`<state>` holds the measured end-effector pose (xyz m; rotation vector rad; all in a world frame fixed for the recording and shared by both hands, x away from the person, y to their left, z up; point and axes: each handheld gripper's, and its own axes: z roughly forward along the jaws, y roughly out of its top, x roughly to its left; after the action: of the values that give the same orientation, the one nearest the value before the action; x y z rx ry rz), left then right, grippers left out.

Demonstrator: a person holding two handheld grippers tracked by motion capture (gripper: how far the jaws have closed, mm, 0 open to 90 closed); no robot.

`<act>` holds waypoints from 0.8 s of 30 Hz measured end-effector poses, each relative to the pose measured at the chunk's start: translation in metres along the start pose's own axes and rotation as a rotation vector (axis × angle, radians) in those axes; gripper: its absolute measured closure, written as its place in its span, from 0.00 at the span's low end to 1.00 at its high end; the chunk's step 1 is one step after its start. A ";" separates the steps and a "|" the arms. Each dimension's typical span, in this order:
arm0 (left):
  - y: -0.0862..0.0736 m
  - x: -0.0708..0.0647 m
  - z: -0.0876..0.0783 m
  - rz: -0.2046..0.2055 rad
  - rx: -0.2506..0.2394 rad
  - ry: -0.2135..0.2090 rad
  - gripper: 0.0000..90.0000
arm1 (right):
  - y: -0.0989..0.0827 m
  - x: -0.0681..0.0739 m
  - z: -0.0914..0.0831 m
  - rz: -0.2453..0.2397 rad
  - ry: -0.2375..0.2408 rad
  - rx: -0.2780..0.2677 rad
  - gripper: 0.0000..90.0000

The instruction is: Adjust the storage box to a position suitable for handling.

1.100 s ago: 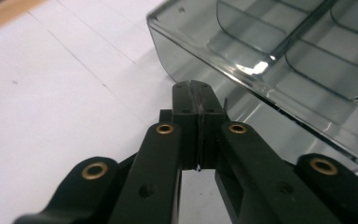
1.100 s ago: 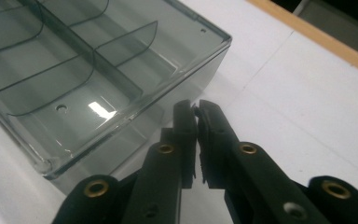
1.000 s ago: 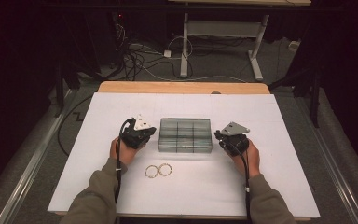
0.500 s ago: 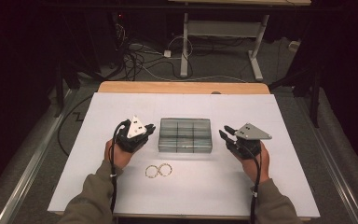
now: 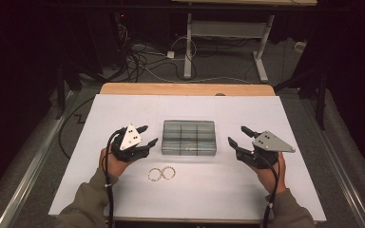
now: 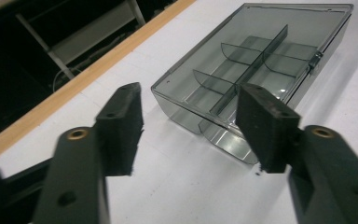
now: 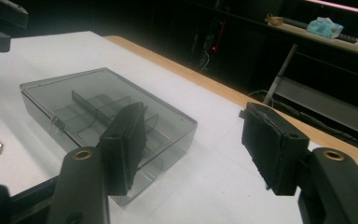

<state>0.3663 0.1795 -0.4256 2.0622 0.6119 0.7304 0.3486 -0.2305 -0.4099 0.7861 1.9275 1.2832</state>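
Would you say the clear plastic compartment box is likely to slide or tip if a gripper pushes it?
The compartment box looks low and flat, so it would probably slide rather than tip. Its smooth, seemingly empty plastic suggests it is light and possibly slippery between the fingers.

A white table (image 5: 123,109) carries everything, with a strip of bare wood along its far edge. Near its middle lies a smoke-grey clear plastic box (image 5: 188,137), lid shut (dividers inside split it into compartments, which look empty). Just in front of the box, toward the person's side, two gold-coloured bracelets (image 5: 161,174) lie flat, side by side and touching.
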 end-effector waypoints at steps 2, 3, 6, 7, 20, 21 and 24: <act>-0.001 -0.003 -0.004 0.019 0.000 0.014 0.32 | -0.002 0.001 -0.005 0.002 -0.013 0.001 0.39; -0.003 -0.005 -0.006 0.022 -0.003 0.018 0.32 | -0.002 0.001 -0.005 0.002 -0.013 0.001 0.39; -0.008 -0.009 -0.014 0.030 -0.014 0.025 0.28 | -0.004 0.004 -0.011 -0.011 -0.021 0.000 0.36; -0.009 -0.011 -0.016 0.037 -0.016 0.031 0.27 | -0.004 0.006 -0.013 -0.017 -0.029 -0.003 0.35; -0.038 -0.019 -0.041 -0.001 -0.028 0.064 0.26 | -0.017 0.020 -0.041 -0.064 -0.034 -0.022 0.26; -0.041 -0.020 -0.042 -0.001 -0.018 0.067 0.24 | -0.019 0.020 -0.043 -0.064 -0.039 -0.021 0.26; -0.049 -0.023 -0.046 -0.004 0.001 0.061 0.24 | -0.025 0.018 -0.048 -0.051 -0.041 -0.009 0.27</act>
<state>0.3108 0.2157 -0.4507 2.0445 0.6510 0.7934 0.2969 -0.2498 -0.4241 0.7488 1.8960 1.2346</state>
